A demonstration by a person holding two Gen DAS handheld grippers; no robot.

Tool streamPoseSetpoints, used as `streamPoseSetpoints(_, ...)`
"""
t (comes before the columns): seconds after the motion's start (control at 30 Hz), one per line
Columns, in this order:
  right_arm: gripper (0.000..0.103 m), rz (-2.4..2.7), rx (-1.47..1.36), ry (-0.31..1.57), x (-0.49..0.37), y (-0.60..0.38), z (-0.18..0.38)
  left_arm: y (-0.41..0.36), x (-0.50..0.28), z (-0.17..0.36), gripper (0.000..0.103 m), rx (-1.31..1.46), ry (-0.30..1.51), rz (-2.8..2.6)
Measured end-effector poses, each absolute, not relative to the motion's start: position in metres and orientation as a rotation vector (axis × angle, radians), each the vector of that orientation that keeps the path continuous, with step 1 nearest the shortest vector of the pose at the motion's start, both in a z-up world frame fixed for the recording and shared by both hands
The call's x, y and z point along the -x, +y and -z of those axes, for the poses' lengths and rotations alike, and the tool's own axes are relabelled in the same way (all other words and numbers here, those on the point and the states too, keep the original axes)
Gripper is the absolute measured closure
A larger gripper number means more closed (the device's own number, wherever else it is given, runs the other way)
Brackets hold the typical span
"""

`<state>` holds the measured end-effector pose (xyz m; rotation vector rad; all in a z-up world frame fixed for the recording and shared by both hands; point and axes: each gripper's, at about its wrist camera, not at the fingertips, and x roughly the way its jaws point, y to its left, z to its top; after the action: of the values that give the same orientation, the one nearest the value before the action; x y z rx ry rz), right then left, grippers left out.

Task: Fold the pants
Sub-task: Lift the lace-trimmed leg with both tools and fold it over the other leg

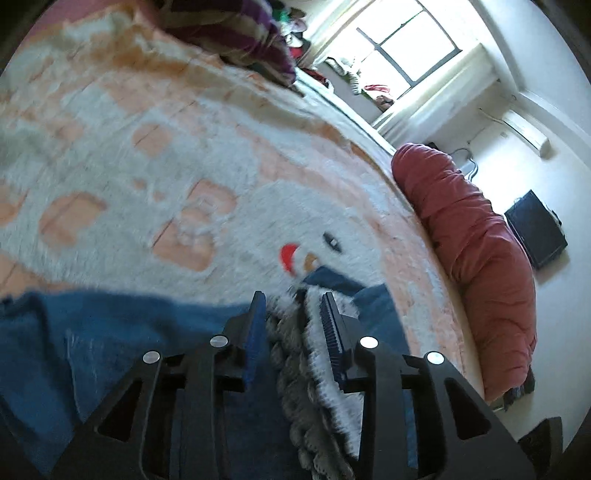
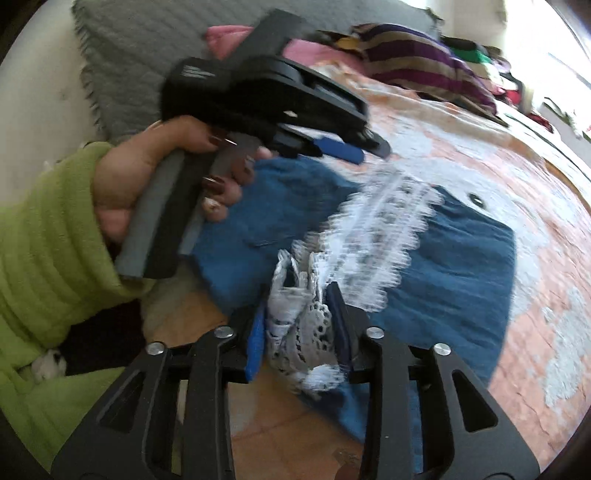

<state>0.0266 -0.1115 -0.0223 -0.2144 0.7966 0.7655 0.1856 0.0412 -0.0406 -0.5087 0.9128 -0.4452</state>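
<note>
Nearest to the right wrist camera, the right gripper has its jaws pressed on a bunch of white lace trim that belongs to the blue pants. In the left wrist view, the left gripper has its jaws a little apart, with the same lace and blue cloth between them; I cannot tell if they really pinch it or only stand around it. The person's left hand, in a green sleeve, holds that gripper over the pants.

The pants lie on the bed, partly flat and partly gathered near the grippers. I judge the cloth to be soft, light and limp, so it will sag and will not keep a crease by itself. The lace looks delicate and may snag on the ribbed pads, so it seems better to take hold of the thicker blue cloth at the hem or waist.

The surface is a fluffy peach and white blanket, probably grippy against the cloth. Farther away are a striped pillow, a red bolster, a grey headboard and a bright window.
</note>
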Motion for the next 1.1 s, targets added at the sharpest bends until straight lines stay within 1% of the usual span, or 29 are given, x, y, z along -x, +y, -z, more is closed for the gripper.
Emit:
streamPoseSetpoints(0.13,0.068,-0.813,0.194,0.775,-0.020,-0.119,0.007,0.043,-0.183,0.055,0.065,0.535,0.954,0.438)
streamPoseSetpoints(0.17,0.064,-0.813,0.189,0.763,-0.017,-0.125,0.002,0.043,-0.183,0.055,0.064,0.538,0.957,0.442)
streamPoseSetpoints(0.27,0.062,-0.772,0.189,0.729,-0.014,-0.142,-0.009,0.042,-0.185,0.055,0.056,0.547,0.960,0.455)
streamPoseSetpoints(0.37,0.060,-0.679,0.166,0.725,-0.030,-0.165,-0.010,0.035,-0.194,0.057,0.050,0.548,0.980,0.460)
streamPoseSetpoints(0.5,0.059,-0.554,0.059,0.786,-0.065,-0.198,0.000,0.022,-0.209,0.065,0.042,0.549,1.027,0.461)
streamPoseSetpoints(0.53,0.059,-0.535,0.053,0.796,-0.073,-0.201,0.002,0.018,-0.213,0.066,0.042,0.550,1.032,0.467)
streamPoseSetpoints(0.57,0.059,-0.525,0.047,0.803,-0.080,-0.203,0.004,0.013,-0.217,0.066,0.042,0.541,1.039,0.476)
streamPoseSetpoints(0.6,0.059,-0.522,0.048,0.805,-0.087,-0.204,0.006,0.009,-0.219,0.067,0.045,0.530,1.042,0.479)
streamPoseSetpoints(0.63,0.058,-0.515,0.062,0.806,-0.095,-0.203,0.007,0.004,-0.221,0.068,0.058,0.515,1.049,0.479)
streamPoseSetpoints(0.67,0.058,-0.510,0.074,0.803,-0.101,-0.201,0.008,0.000,-0.222,0.069,0.068,0.504,1.060,0.477)
streamPoseSetpoints(0.7,0.058,-0.510,0.089,0.800,-0.108,-0.198,0.010,-0.001,-0.223,0.070,0.074,0.498,1.061,0.472)
streamPoseSetpoints(0.8,0.058,-0.517,0.114,0.803,-0.129,-0.188,0.015,-0.004,-0.217,0.061,0.084,0.457,1.023,0.466)
streamPoseSetpoints(0.87,0.058,-0.522,0.142,0.790,-0.141,-0.179,0.018,-0.004,-0.212,0.047,0.084,0.431,0.977,0.474)
streamPoseSetpoints(0.97,0.058,-0.467,0.183,0.842,-0.159,-0.175,0.031,-0.007,-0.208,0.031,0.084,0.320,0.917,0.450)
streamPoseSetpoints(1.07,0.058,-0.433,0.213,0.891,-0.166,-0.171,0.044,-0.011,-0.215,0.042,0.083,0.273,0.953,0.411)
streamPoseSetpoints(1.1,0.058,-0.433,0.217,0.896,-0.167,-0.170,0.047,-0.006,-0.216,0.046,0.081,0.282,0.965,0.407)
